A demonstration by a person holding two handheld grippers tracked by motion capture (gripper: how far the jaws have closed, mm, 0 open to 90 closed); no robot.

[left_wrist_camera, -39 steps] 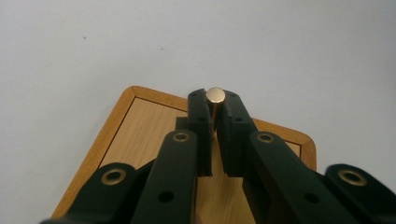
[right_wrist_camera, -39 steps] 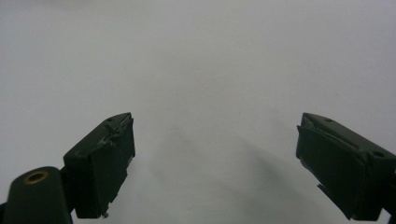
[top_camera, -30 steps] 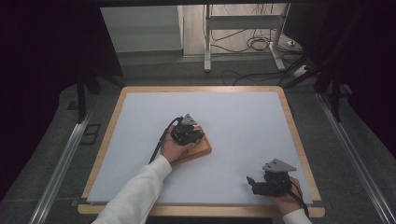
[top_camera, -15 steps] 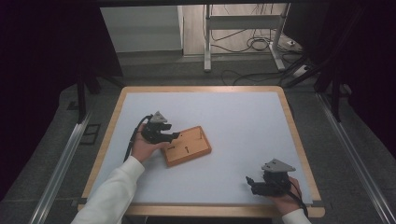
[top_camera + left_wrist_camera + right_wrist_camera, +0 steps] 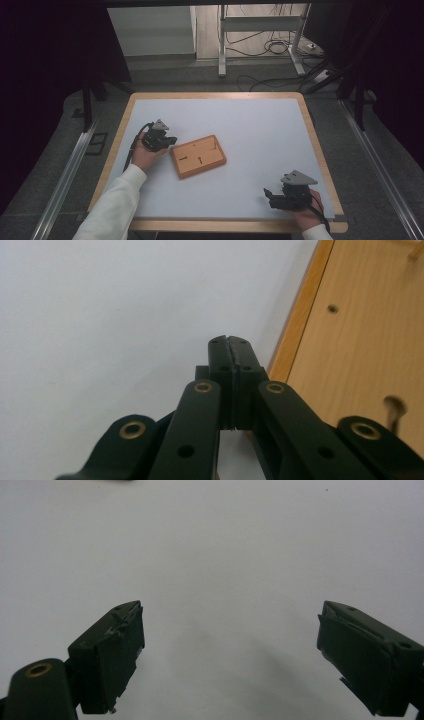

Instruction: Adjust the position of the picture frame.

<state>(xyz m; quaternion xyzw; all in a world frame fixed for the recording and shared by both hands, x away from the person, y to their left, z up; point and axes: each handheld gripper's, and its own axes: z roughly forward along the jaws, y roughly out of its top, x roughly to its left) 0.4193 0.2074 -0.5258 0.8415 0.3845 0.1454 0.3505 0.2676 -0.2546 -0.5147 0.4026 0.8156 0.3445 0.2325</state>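
Note:
A small wooden board [image 5: 198,156] with holes and a thin upright peg lies near the middle of the white tabletop, turned at a slant. My left gripper [image 5: 173,141] rests just off the board's left edge, its jaws pressed together with nothing between them. In the left gripper view the shut gripper [image 5: 230,342] points at the white surface beside the board's edge [image 5: 300,315]. My right gripper [image 5: 267,193] sits near the front right of the table, away from the board. Its jaws stand wide open over bare white surface in the right gripper view [image 5: 230,655].
The white work surface has a wooden rim [image 5: 215,95]. Beyond the far edge stand a metal stand [image 5: 260,35] and loose cables [image 5: 272,47] on the floor. Metal rails [image 5: 65,175] run along both sides of the table.
My left gripper has drawn back leftward off the top of the wooden board to the bare surface beside it. The board stays put. The right gripper has not moved.

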